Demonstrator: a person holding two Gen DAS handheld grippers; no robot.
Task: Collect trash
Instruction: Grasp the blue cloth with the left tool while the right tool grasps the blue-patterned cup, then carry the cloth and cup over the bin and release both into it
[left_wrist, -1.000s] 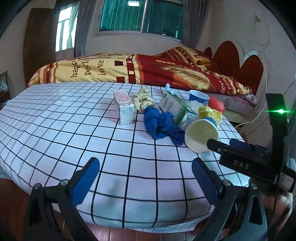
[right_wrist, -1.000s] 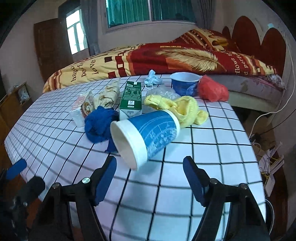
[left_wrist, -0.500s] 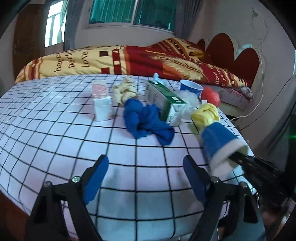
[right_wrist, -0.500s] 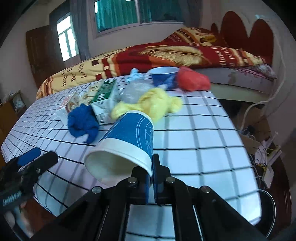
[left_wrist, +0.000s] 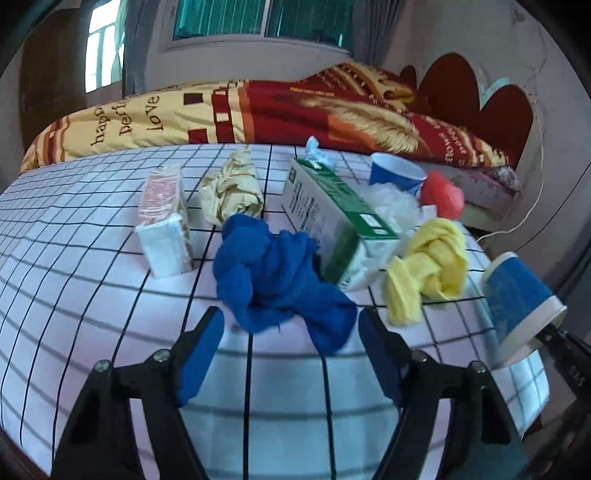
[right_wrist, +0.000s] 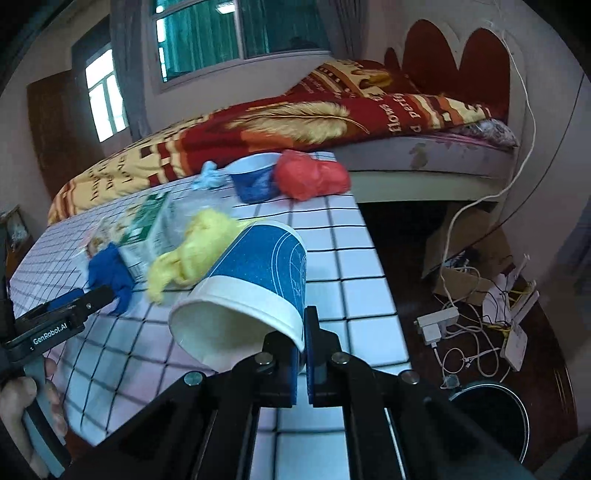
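**Cup pinched at the rim, blue cloth between closing jaws**

While pinched tight on the rim of the blue paper cup (right_wrist: 255, 291), right gripper (right_wrist: 302, 347) holds it on its side above the checked tablecloth (right_wrist: 354, 266), open mouth turned toward the camera, blue pads closed flat on the rim wall. Seen from the left wrist camera, same cup hangs at the far right off the table edge.

Just below and to the right on the floor: dark round bin (right_wrist: 495, 417), only partly in view. Beyond it, white cables and a power strip (right_wrist: 437, 325), then a cardboard box (right_wrist: 465, 240).

Left gripper (left_wrist: 290, 350) closing, jaws roughly two-thirds apart, with the near tail of the crumpled blue cloth (left_wrist: 273, 280) lying between the blue pads; pads apart from the cloth, nothing gripped. Hand (right_wrist: 22, 410) wrapped round the left gripper's handle at the lower left of the right wrist view.

Next out from the blue cloth: white tissue pack (left_wrist: 166, 229) to the left, green-and-white carton (left_wrist: 340, 221) lying on its side to the right and touching the cloth, knotted yellow cloth (left_wrist: 432, 262) further right. Behind those, crumpled cream paper (left_wrist: 232, 188) and clear plastic wrap (left_wrist: 391, 203). Further back, second blue cup (left_wrist: 395, 177) standing upright, red bag (left_wrist: 441, 195) just beside it, small pale blue wad (left_wrist: 316, 153) near the carton's far end.

Past the table, bed with red and yellow blanket (left_wrist: 277, 110), then the window (left_wrist: 262, 18).
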